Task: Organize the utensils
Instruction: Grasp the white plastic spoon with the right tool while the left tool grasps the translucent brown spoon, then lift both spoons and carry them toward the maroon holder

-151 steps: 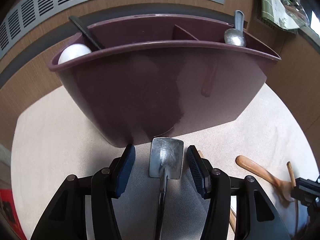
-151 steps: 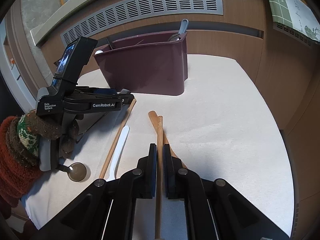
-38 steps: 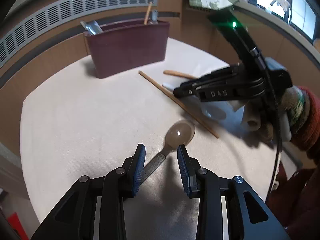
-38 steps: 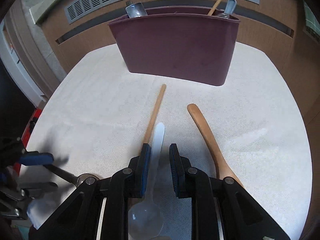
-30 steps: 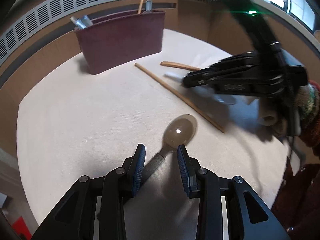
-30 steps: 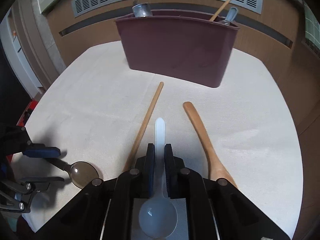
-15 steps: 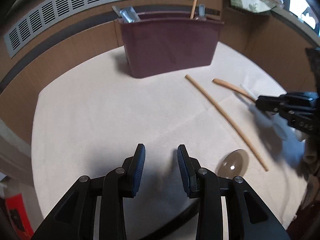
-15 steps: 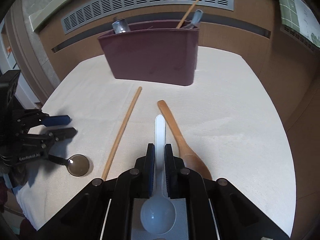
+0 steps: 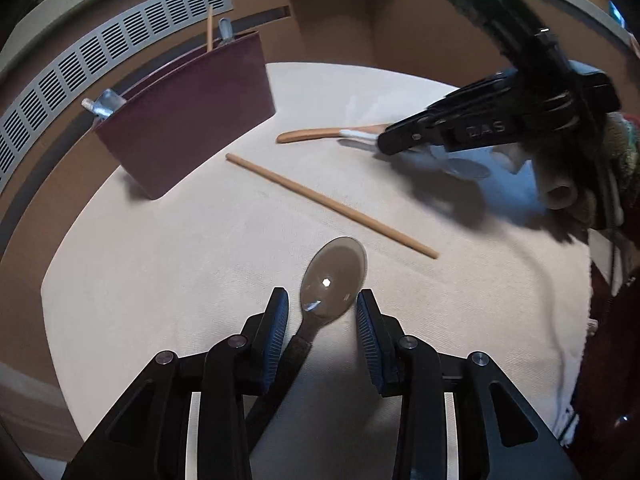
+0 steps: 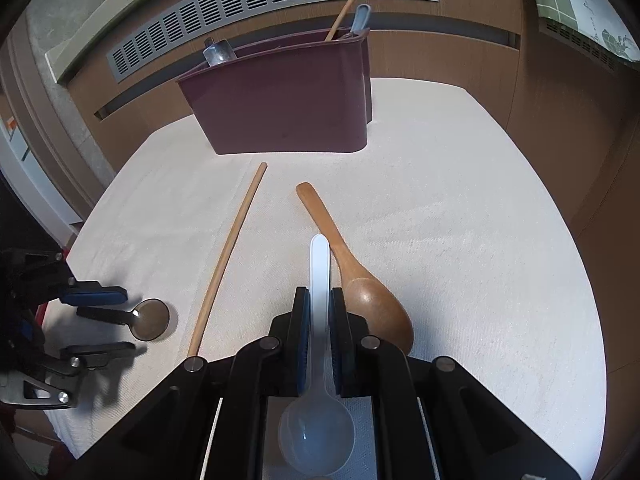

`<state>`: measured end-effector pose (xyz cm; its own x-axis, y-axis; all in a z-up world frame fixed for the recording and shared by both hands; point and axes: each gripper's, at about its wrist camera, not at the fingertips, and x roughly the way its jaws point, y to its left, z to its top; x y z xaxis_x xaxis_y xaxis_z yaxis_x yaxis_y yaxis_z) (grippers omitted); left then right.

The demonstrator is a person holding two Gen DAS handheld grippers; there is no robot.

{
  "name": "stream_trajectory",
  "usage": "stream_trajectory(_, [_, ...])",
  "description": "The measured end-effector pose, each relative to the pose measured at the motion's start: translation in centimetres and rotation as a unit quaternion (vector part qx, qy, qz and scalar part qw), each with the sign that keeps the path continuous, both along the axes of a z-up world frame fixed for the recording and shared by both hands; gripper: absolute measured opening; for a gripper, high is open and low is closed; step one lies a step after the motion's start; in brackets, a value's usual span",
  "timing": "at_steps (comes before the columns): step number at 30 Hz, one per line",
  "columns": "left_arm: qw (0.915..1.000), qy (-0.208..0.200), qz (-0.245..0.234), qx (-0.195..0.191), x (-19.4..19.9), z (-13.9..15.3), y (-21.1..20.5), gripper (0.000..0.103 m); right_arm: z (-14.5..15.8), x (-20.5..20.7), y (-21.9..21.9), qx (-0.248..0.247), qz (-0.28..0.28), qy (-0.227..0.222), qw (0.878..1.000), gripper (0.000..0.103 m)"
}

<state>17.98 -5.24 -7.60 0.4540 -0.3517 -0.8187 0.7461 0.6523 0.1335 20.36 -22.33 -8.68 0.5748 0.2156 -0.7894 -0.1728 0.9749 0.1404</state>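
Note:
My left gripper (image 9: 320, 316) is open, with a metal spoon (image 9: 332, 276) with a dark handle lying on the cloth between its fingers; it also shows in the right wrist view (image 10: 150, 320). My right gripper (image 10: 320, 312) is shut on the handle of a white plastic spoon (image 10: 319, 264), bowl toward the camera, held just above the cloth; in the left wrist view the gripper (image 9: 384, 144) shows at the right. The maroon utensil caddy (image 10: 288, 100) stands at the back holding a metal utensil (image 10: 218, 53), a chopstick (image 10: 344, 8) and a grey handle (image 10: 360, 16).
A wooden spoon (image 10: 360, 280) lies beside the white spoon. A wooden chopstick (image 10: 228, 256) lies diagonally on the cream cloth (image 10: 460, 240). A wooden wall with a vent grille (image 10: 280, 4) rises behind the caddy. The person's sleeve (image 9: 616, 168) is at the right.
My left gripper has swung back over the metal spoon, which now lies between its open fingers. My right gripper closed on the white spoon about a second ago and still holds it.

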Motion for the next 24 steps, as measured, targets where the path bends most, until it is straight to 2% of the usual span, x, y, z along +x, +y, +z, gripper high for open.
stream_trajectory(4, [0.9998, 0.004, 0.019, -0.01, 1.5, -0.3, 0.1, 0.044, 0.9, -0.6, 0.4, -0.007, -0.003, -0.005, 1.0, 0.009])
stream_trajectory(7, [0.9983, -0.005, 0.057, -0.006, 3.2, -0.2, 0.2, 0.044, 1.7, -1.1, 0.6, -0.009, 0.003, -0.016, 1.0, 0.009])
stream_trajectory(12, [0.99, 0.006, 0.139, -0.022, 5.6, -0.4, 2.0, 0.046, 1.3, -0.9, 1.0, -0.006, 0.005, -0.01, 1.0, 0.009])
stream_trajectory(15, [0.9842, -0.004, 0.176, -0.015, 6.1, -0.5, 3.3, 0.047, 0.7, -0.9, 1.2, -0.005, 0.009, -0.003, 1.0, 0.009])
stream_trajectory(20, [0.9767, 0.012, 0.213, -0.024, 6.0, -0.4, 5.7, 0.047, 0.0, -0.8, 0.6, -0.001, 0.0, 0.006, 1.0, 0.009])
stream_trajectory(24, [0.9743, 0.026, 0.221, -0.033, 5.4, -0.6, 6.5, 0.047, -0.3, -0.7, 0.2, 0.003, -0.006, 0.011, 1.0, 0.009])
